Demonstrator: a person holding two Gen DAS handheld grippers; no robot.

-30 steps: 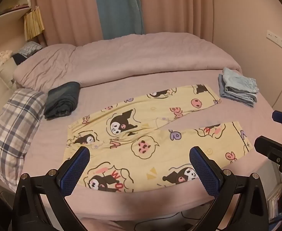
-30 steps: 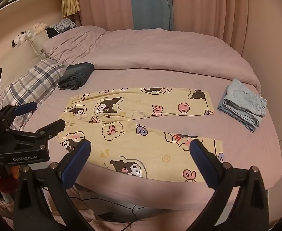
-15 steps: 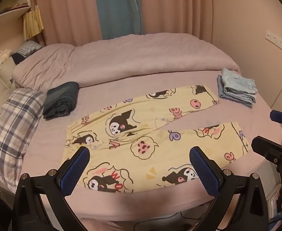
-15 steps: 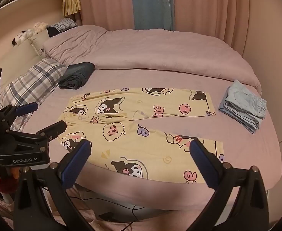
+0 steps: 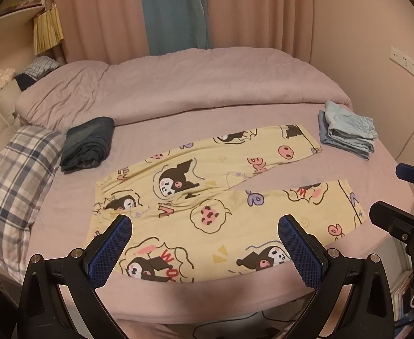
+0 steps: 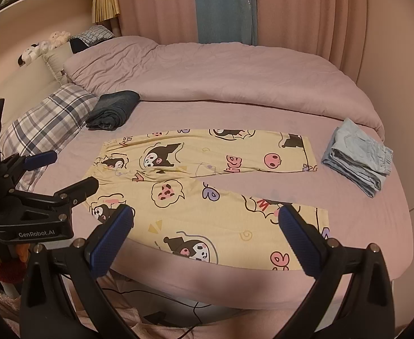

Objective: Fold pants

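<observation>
Yellow cartoon-print pants (image 5: 212, 197) (image 6: 204, 192) lie flat and unfolded on the mauve bed, waistband to the left, both legs spread apart toward the right. My left gripper (image 5: 205, 250) hangs open above the bed's near edge, over the waist end and the near leg, holding nothing. My right gripper (image 6: 207, 238) is open too, above the near leg, not touching the cloth. In the right wrist view the left gripper (image 6: 51, 175) shows at the left side, a hand beneath it. In the left wrist view the right gripper (image 5: 401, 197) shows at the right edge.
A folded dark garment (image 5: 89, 144) (image 6: 113, 110) lies left of the pants beside a plaid pillow (image 5: 12, 180) (image 6: 45, 121). Folded light-blue jeans (image 5: 348, 132) (image 6: 359, 158) sit at the bed's right. A rumpled duvet (image 5: 178, 84) covers the far half. Cables lie on the floor below.
Both views have shifted slightly, with the grippers drifting a little toward the bed. The pants have not moved and both grippers stay open.
</observation>
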